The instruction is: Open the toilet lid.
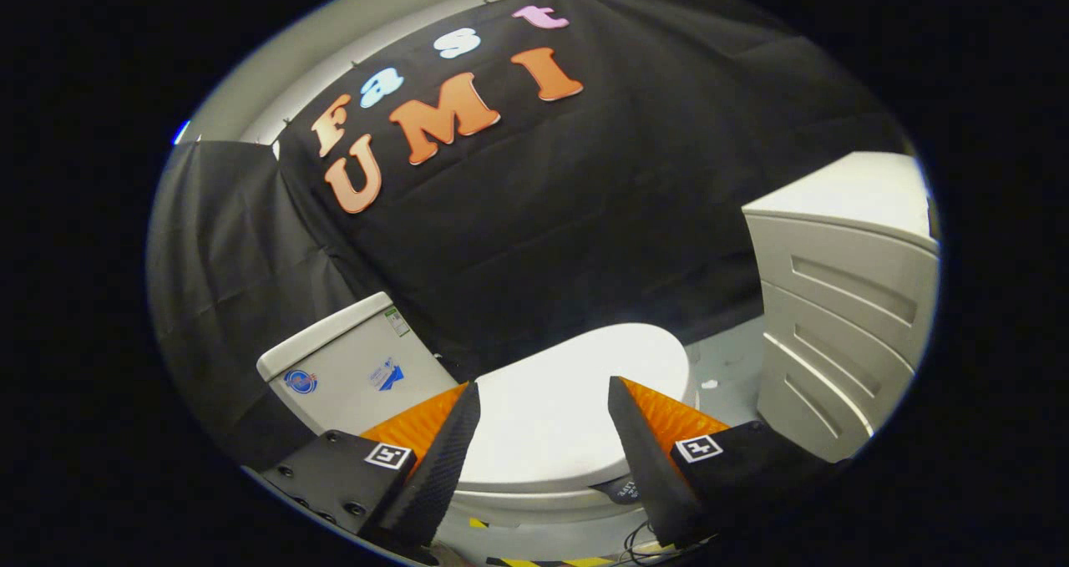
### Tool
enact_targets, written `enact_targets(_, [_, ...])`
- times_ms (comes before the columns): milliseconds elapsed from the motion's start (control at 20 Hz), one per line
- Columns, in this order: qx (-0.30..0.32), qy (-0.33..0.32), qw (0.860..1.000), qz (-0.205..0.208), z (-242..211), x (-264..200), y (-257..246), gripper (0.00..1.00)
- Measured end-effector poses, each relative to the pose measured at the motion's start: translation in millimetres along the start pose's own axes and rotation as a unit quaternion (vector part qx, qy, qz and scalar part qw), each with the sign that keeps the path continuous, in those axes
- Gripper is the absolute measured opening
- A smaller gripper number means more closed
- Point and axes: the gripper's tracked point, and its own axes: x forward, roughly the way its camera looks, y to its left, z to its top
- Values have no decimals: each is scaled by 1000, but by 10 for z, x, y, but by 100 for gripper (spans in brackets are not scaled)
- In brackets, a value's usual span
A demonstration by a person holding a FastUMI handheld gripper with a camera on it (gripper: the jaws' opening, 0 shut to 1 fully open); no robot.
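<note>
Tool [543, 404]: two fingers spread wide apart, nothing gripped between them and nothing touched. Each finger [447, 450] carries a small square marker on its mount. The tool hangs above the toilet, looking down at it at a tilt.

Toilet lid [568, 400]: white, oval, smooth, lying flat and closed on the bowl. It shows in the gap between the two fingers and runs on beyond their tips. Its near edge lies low between the fingers; its side edges pass behind them and are hidden there.

Toilet bowl [534, 504]: white rim visible just under the lid's near edge; the rest is covered by the lid and the fingers.

Cistern [359, 367]: white box beyond the left finger, at one end of the lid, with three small stickers, too small to make out. Its lower part is hidden behind the left finger's mount.

Cabinet [835, 300]: white, with recessed drawer fronts, standing beyond the right finger, apart from the toilet; its far side is cut off.

Floor [731, 367]: pale grey strip between toilet and cabinet, with a small white scrap on it. Yellow-and-black tape [543, 562] and thin dark cables [639, 542] lie below the bowl, partly cut off.

Booth wall [543, 216]: black cloth, creased, behind everything.
</note>
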Motion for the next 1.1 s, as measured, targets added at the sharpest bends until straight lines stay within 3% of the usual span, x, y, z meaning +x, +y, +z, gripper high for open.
enact_targets(350, [132,21,991,-30,-161,107,-631,99])
enact_targets(650, [259,26,965,-41,-318,194,-1112,99])
enact_targets(850, [326,46,943,-35,-543,226,-1160,99])
enact_targets(950, [352,67,933,-32,-679,245,-1144,99])
enact_targets(1100, [340,89,935,-47,-850,344,-1149,98])
